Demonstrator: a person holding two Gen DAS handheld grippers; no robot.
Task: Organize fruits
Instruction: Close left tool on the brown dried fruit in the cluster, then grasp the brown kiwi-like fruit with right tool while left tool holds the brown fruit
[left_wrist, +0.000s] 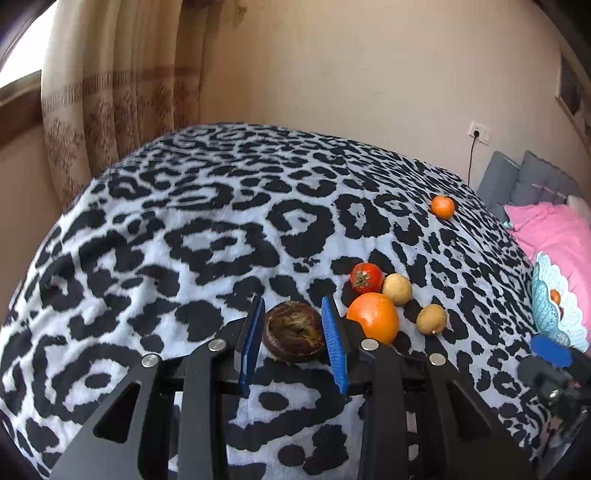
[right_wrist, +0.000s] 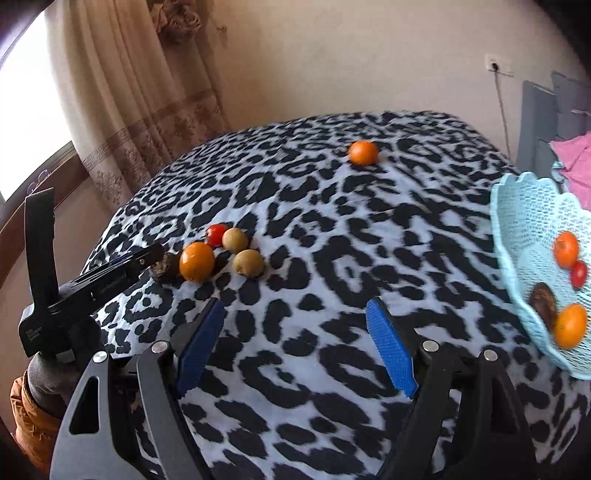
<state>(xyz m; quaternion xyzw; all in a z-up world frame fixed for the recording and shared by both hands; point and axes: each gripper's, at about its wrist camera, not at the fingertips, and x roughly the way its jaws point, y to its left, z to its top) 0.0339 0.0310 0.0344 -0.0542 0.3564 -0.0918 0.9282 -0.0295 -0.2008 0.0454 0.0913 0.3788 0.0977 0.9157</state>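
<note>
Left gripper (left_wrist: 293, 330): set low over the spotted cloth (left_wrist: 184, 236), blue pads either side of a dark brown fruit (left_wrist: 294, 331); the pads sit close to its flanks, though whether they press on it cannot be told.

Brown fruit: resting on the cloth between the left pads, rough crown facing up.

Crowding the left tool: a large orange (left_wrist: 373, 322) sits just past its right pad, near touching. Beyond that, a red persimmon (left_wrist: 366, 277) and two pale round fruits (left_wrist: 397, 288) bunch together.

Far fruit: a small orange (left_wrist: 442, 206) lies alone, well ahead and to the right of the left tool.

Right gripper (right_wrist: 295, 343): spread wide, holding nothing, with only cloth between its pads.

Basket (right_wrist: 524, 206): light blue lattice, tilted, off the right gripper's right side; inside lie two oranges, a small red fruit and a brown one.

Seen from the right tool: the fruit cluster lies ahead and left, the left gripper reaching into it from the side.

Surroundings: curtain (left_wrist: 110, 92) ahead and left, beige wall ahead, pink bedding (left_wrist: 554, 236) to the right.
</note>
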